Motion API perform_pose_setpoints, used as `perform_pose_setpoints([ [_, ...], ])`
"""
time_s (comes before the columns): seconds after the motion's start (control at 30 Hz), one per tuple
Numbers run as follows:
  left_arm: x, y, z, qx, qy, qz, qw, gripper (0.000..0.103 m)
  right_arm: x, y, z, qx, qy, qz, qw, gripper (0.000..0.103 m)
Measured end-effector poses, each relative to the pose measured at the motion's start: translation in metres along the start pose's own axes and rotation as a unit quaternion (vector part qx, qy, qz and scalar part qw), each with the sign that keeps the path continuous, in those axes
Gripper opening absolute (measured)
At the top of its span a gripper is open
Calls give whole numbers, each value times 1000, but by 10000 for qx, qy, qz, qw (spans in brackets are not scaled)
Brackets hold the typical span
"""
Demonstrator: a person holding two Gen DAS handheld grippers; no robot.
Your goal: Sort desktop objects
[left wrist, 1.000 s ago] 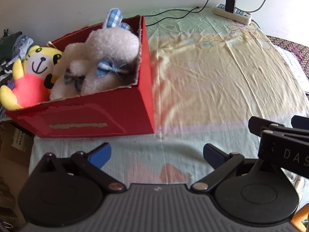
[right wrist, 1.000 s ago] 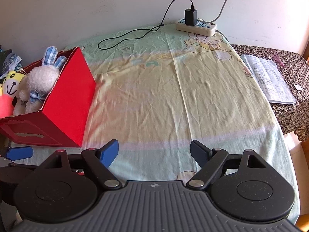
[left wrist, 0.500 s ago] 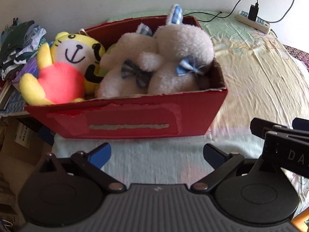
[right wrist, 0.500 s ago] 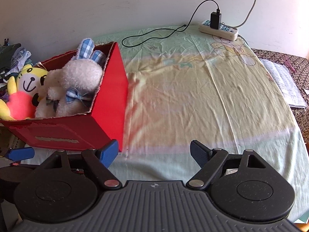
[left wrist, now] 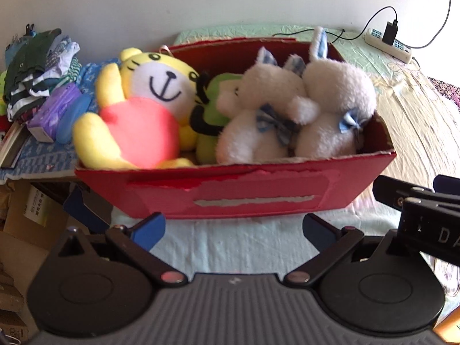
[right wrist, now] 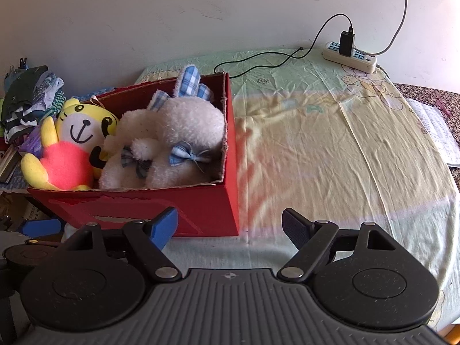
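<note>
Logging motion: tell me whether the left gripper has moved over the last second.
Yes. The left gripper swung left: the power strip slid to the right edge and the red box now sits centred.

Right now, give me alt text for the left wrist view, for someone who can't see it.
An open red cardboard box on a pale patterned tablecloth holds a yellow tiger plush in a pink top, a green plush and two white bunny plushes with blue bows. The open, empty left gripper faces it; the right gripper edges in.
</note>
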State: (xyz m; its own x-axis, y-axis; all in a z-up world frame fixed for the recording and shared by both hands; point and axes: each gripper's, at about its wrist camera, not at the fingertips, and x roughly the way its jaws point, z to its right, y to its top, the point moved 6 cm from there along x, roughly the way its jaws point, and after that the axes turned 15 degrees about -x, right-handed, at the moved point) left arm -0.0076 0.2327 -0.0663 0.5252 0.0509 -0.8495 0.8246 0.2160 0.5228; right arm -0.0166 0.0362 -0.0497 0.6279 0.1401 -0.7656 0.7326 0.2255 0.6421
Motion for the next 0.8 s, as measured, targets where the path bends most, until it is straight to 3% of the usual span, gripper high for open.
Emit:
perform_pose_setpoints([
  [0.2,-9,17,-16,4,26,197,9998,101,-7,15,-14,86,49,151,9998,82],
  [0.4,-8,35,-29,-40,140,60,9999,101,-6,31,-26,33,-11,205,9998,83],
  [0.8,-5,79,-53,-211,462,245,9984,101,5,71,-45,72,-57,246,9997,85],
])
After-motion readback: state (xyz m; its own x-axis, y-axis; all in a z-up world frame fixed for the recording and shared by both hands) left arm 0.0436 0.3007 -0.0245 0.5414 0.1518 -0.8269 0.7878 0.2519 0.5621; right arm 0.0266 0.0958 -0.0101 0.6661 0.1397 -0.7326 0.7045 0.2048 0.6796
